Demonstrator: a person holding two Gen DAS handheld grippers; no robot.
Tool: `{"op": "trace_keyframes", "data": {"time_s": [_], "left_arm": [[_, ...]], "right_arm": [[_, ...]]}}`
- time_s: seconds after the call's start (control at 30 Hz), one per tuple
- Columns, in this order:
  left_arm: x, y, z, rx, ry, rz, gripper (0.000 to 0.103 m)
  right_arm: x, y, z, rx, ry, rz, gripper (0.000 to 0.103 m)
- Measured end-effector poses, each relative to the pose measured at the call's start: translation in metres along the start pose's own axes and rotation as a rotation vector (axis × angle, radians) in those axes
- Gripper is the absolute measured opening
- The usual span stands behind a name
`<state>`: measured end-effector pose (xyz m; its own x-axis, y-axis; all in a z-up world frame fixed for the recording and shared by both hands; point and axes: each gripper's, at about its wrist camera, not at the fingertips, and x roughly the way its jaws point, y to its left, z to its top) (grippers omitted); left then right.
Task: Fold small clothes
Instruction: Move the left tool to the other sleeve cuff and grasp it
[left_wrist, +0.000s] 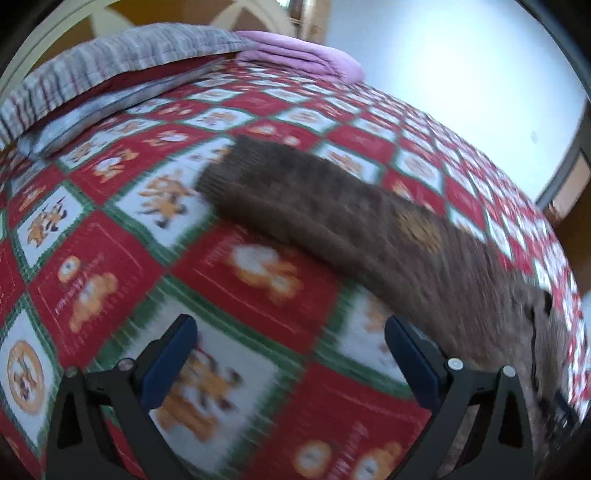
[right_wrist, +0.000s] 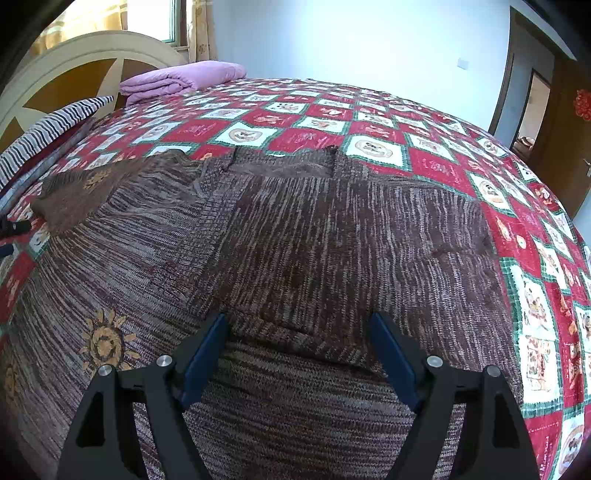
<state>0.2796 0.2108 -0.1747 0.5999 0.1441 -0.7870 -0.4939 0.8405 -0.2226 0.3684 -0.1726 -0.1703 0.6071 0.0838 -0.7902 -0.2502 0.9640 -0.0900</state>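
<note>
Both tongs stand wide with nothing gripped: our left tongs (left_wrist: 290, 326) hang over the red and white checked bedspread (left_wrist: 258, 103), our right tongs (right_wrist: 297, 325) over the brown knitted sweater (right_wrist: 295, 229). We see the sweater spread flat on the bed, one sleeve (left_wrist: 295, 192) stretched out left, a pink folded blanket (right_wrist: 181, 79) near the headboard

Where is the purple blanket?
The folded purple blanket lies at the far end of the bed, upper left in the right wrist view, by the headboard and beyond the striped pillow.
</note>
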Motion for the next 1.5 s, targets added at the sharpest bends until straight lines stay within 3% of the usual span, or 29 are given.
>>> {"op": "trace_keyframes", "data": {"time_s": [0.17,0.37,0.9,1.0,1.2,1.3,1.5], "left_arm": [[0.006,0.040,0.026,-0.176,-0.039,-0.103,0.092],[0.020,0.067,0.051,-0.322,-0.040,-0.232,0.088],[0.043,0.075,0.069,-0.394,-0.056,-0.358,0.082],[0.047,0.077,0.072,-0.383,-0.063,-0.345,0.074],[0.051,0.079,0.074,-0.354,-0.050,-0.299,0.046],[0.055,0.083,0.075,-0.350,-0.026,-0.275,0.012],[0.041,0.081,0.080,-0.324,-0.038,-0.290,0.010]], "right_arm": [[-0.001,0.001,-0.001,-0.006,-0.007,-0.013,0.082],[-0.002,0.001,-0.002,-0.007,-0.009,-0.016,0.082],[-0.004,0.000,0.000,-0.009,-0.016,-0.027,0.083],[-0.004,0.000,0.000,-0.008,-0.018,-0.030,0.083],[-0.004,0.000,-0.001,-0.009,-0.018,-0.030,0.083],[-0.004,0.000,-0.001,-0.009,-0.018,-0.030,0.083],[-0.004,-0.001,0.000,-0.005,-0.020,-0.030,0.083]]}}
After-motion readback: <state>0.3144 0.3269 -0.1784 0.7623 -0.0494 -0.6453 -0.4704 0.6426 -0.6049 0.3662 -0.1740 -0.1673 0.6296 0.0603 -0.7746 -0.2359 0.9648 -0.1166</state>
